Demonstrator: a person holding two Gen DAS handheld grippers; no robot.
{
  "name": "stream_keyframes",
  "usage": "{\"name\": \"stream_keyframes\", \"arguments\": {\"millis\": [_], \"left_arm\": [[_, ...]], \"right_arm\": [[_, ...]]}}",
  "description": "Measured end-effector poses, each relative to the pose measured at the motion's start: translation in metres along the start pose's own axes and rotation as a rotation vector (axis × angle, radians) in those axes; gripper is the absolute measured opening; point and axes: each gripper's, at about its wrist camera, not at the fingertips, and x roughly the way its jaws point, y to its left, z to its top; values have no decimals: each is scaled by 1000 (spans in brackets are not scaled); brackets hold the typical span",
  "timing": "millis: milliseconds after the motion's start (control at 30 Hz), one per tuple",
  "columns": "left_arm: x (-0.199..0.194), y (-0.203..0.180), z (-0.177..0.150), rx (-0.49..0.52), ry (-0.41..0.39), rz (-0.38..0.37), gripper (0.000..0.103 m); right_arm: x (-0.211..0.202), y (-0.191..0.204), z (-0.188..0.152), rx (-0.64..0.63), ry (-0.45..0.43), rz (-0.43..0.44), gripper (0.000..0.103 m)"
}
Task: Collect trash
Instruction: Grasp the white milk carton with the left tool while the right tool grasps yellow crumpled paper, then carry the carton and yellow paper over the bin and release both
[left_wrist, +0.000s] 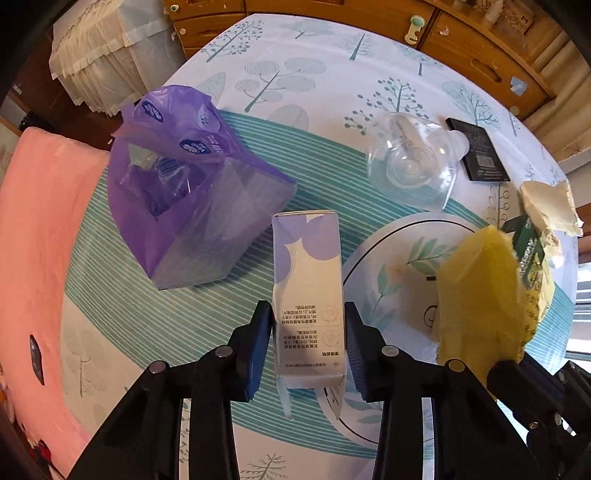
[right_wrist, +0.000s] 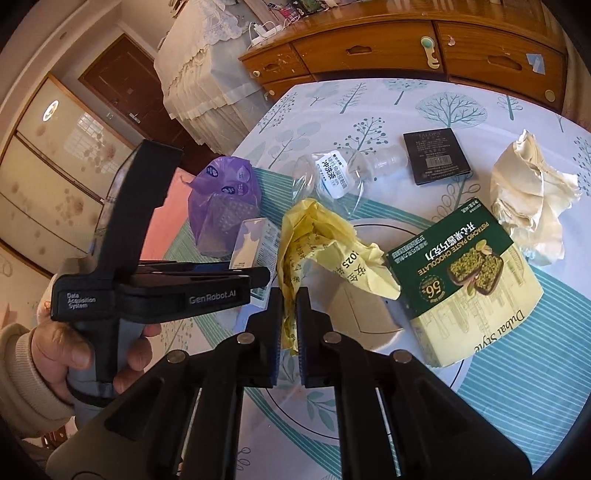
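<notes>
A tall white and purple carton (left_wrist: 306, 266) lies on the tree-print tablecloth (left_wrist: 295, 66). My left gripper (left_wrist: 308, 314) points down over it, both pads against its long sides. In the right wrist view my right gripper (right_wrist: 290, 295) is shut on a crumpled yellow paper (right_wrist: 325, 236) and lifts one end of it off the cloth. That same yellow paper (left_wrist: 476, 288) hangs at the right of the left wrist view. A purple plastic bag (left_wrist: 192, 192) stands open to the left of the carton, with clear plastic inside it.
A crushed clear bottle (right_wrist: 332, 173), a black flat box (right_wrist: 436, 155), a cream paper wad (right_wrist: 528, 199) and a green chocolate box (right_wrist: 461, 273) lie on the table. A pink cushion (left_wrist: 33, 240) borders its left side. A wooden cabinet (right_wrist: 369, 48) stands behind.
</notes>
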Motion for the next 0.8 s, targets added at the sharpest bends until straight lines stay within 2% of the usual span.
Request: {"name": "stream_keyframes", "arguments": {"millis": [200, 367, 633, 800], "left_arm": [[-19, 8, -15, 2, -26, -32, 37], [-54, 18, -40, 29, -69, -50, 37], [-121, 50, -92, 135, -167, -66, 37], [-160, 86, -132, 215, -225, -115, 37]], "right_arm": [[-7, 12, -5, -10, -12, 4, 4], [-20, 33, -14, -27, -32, 4, 3], [-47, 85, -43, -41, -63, -21, 3], [-68, 130, -75, -51, -100, -74, 3]]}}
